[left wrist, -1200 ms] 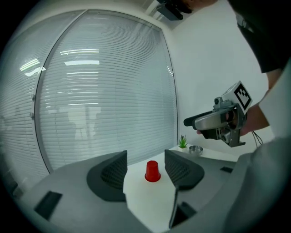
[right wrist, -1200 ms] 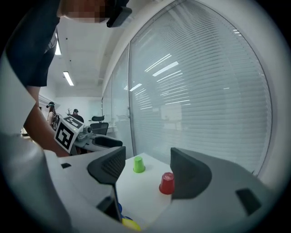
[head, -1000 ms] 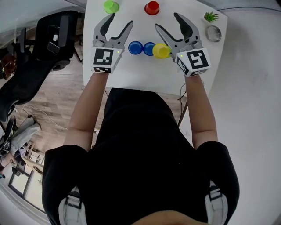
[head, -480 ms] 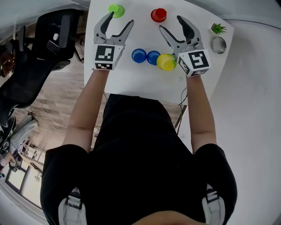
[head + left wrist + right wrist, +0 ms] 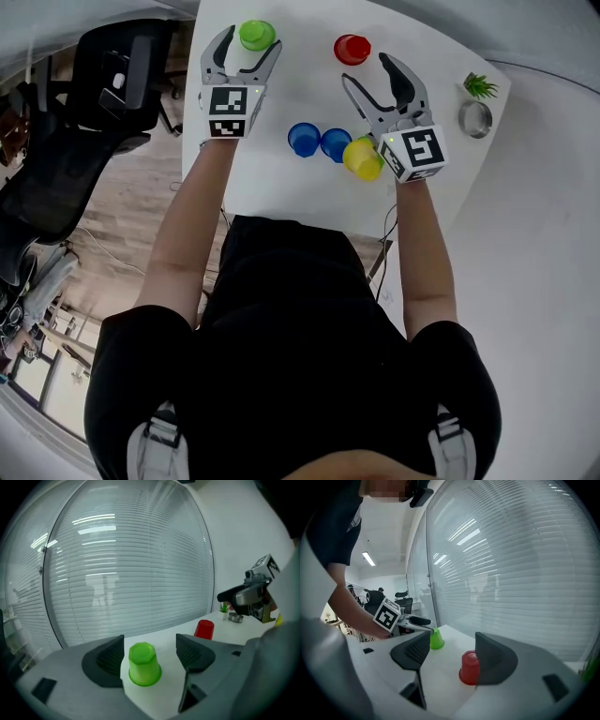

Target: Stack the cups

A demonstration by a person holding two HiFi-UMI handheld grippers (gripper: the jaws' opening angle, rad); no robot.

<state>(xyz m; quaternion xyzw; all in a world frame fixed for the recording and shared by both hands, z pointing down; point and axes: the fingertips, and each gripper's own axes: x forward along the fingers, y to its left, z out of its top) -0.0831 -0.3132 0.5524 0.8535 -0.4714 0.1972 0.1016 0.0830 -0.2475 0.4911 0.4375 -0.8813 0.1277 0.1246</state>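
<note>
Green cup (image 5: 143,665) upside down between left gripper (image 5: 150,652) jaws, just opened wide, untouched. Red cup (image 5: 469,667) just ahead of open right gripper (image 5: 452,656). Blue cups (image 5: 303,139), yellow cup (image 5: 362,157) beside it. Zero stacks yet.

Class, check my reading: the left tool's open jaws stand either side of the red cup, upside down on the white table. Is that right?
One slip: that cup is green, not red. The left gripper view shows the left tool, jaws just opened wider, either side of the green cup, upside down on the white table.
</note>
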